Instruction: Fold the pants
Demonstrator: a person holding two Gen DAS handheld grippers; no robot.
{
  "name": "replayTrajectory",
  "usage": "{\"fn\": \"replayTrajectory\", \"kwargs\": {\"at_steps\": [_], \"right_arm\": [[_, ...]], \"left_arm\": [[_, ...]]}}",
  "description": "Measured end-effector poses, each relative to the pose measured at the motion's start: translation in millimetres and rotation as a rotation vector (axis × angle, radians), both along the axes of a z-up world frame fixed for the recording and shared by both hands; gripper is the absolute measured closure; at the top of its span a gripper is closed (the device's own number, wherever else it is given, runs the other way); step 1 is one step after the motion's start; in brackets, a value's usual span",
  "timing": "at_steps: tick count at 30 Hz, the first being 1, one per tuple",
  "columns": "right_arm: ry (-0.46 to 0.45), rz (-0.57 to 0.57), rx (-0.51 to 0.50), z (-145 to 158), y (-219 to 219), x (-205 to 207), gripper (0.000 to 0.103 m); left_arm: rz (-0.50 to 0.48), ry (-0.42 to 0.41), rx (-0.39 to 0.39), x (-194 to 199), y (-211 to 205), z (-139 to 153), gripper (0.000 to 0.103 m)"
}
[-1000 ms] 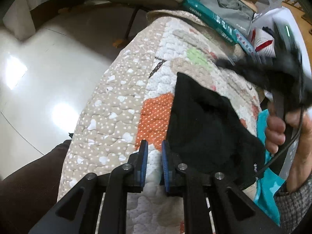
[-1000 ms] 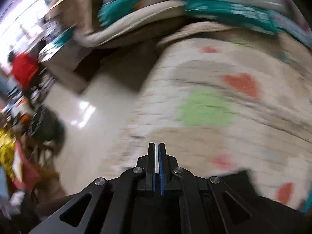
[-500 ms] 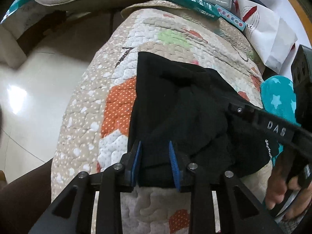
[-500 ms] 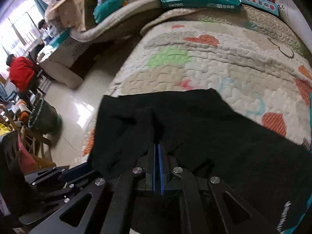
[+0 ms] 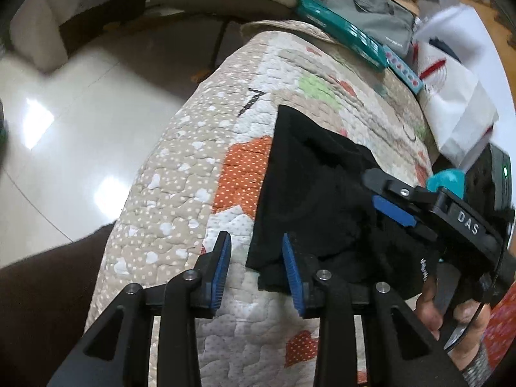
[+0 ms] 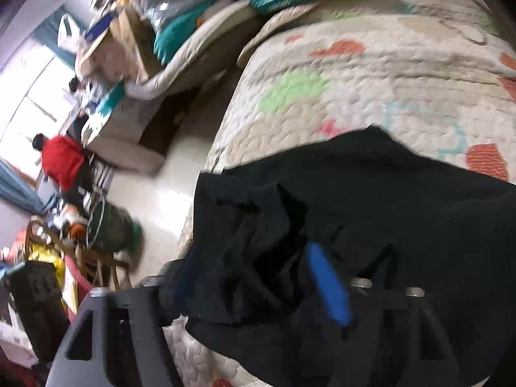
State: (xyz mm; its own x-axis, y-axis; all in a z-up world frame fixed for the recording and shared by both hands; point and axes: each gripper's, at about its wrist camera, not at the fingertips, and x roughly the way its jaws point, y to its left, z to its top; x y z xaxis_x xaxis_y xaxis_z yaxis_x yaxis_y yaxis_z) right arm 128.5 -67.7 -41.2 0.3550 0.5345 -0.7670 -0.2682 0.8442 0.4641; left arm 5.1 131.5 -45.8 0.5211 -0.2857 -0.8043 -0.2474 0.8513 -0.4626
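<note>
Black pants lie bunched in a rough fold on a patchwork quilt. My left gripper stands at their near left corner with its jaws opening. The corner reaches in beside the right blue pad, and neither pad presses on it. My right gripper comes in from the right above the pants, held by a hand. In the right wrist view the pants fill the foreground. Loose folds lie between the opening jaws of the right gripper, and cloth hides its left finger.
The quilt drops off on the left to a shiny tiled floor. At its far end lie a green box, a grey bag and a white paper bag. A teal cushion is at the right. A distant person in red sits amid clutter.
The right gripper carried black cloth over onto the pants while shut, and its jaws now stand apart over the pile. The left gripper's jaws have spread at the pants' near corner.
</note>
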Motion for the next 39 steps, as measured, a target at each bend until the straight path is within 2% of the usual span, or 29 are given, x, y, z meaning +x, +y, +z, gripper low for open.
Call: {"fn": "replayTrajectory", "kwargs": {"at_steps": [1,6,7,8,9,14,18,22,25,26,29,32,33,36,39], "right_arm": [[0.002,0.019,-0.009,-0.3,4.3,0.1,0.03],[0.014,0.078,-0.137,-15.0,30.0,2.7,0.064],[0.026,0.082,-0.166,-20.3,33.6,3.6,0.072],[0.035,0.08,-0.17,-22.7,34.0,3.5,0.091],[0.043,0.073,-0.159,-23.2,32.9,2.9,0.094],[0.017,0.019,-0.131,-3.4,12.5,-8.2,0.097],[0.04,-0.048,-0.095,4.1,-16.4,-17.3,0.097],[0.097,-0.105,-0.087,-8.1,-41.8,-26.3,0.097],[0.105,-0.122,-0.112,-17.5,-46.8,-33.7,0.096],[0.104,-0.133,-0.113,-18.6,-48.5,-34.8,0.093],[0.107,-0.188,-0.098,-13.3,-61.1,-36.5,0.074],[0.042,-0.234,-0.091,4.4,-72.8,-39.3,0.074],[0.018,-0.243,-0.075,11.8,-74.7,-39.8,0.074],[-0.034,-0.219,0.058,31.2,-71.4,-33.1,0.073],[-0.004,-0.142,0.201,29.8,-52.3,-13.1,0.073]], "left_arm": [[0.007,0.003,-0.008,-0.9,1.7,-1.3,0.071],[0.016,0.001,-0.008,-6.3,4.3,-1.1,0.071],[0.018,0.001,-0.007,-7.1,4.8,-0.9,0.071],[0.02,-0.001,-0.008,-8.1,5.7,-0.6,0.071],[0.022,-0.002,-0.01,-9.2,6.9,-0.3,0.07],[0.024,0.003,-0.033,-9.1,9.7,-2.5,0.068],[-0.002,0.006,-0.032,-5.9,2.9,-3.1,0.068],[-0.039,0.012,-0.017,-0.9,-9.0,-3.2,0.068],[-0.089,0.008,0.023,7.5,-25.6,-0.8,0.068],[-0.106,0.003,0.046,11.3,-31.9,0.8,0.067],[-0.148,0.005,0.133,24.8,-48.7,-2.3,0.062],[-0.156,0.063,0.172,33.3,-54.1,-18.7,0.062],[-0.152,0.059,0.173,33.5,-53.7,-20.3,0.062],[-0.144,0.062,0.196,34.0,-56.0,-19.3,0.062],[-0.124,0.084,0.2,35.2,-57.4,-17.6,0.062]]}}
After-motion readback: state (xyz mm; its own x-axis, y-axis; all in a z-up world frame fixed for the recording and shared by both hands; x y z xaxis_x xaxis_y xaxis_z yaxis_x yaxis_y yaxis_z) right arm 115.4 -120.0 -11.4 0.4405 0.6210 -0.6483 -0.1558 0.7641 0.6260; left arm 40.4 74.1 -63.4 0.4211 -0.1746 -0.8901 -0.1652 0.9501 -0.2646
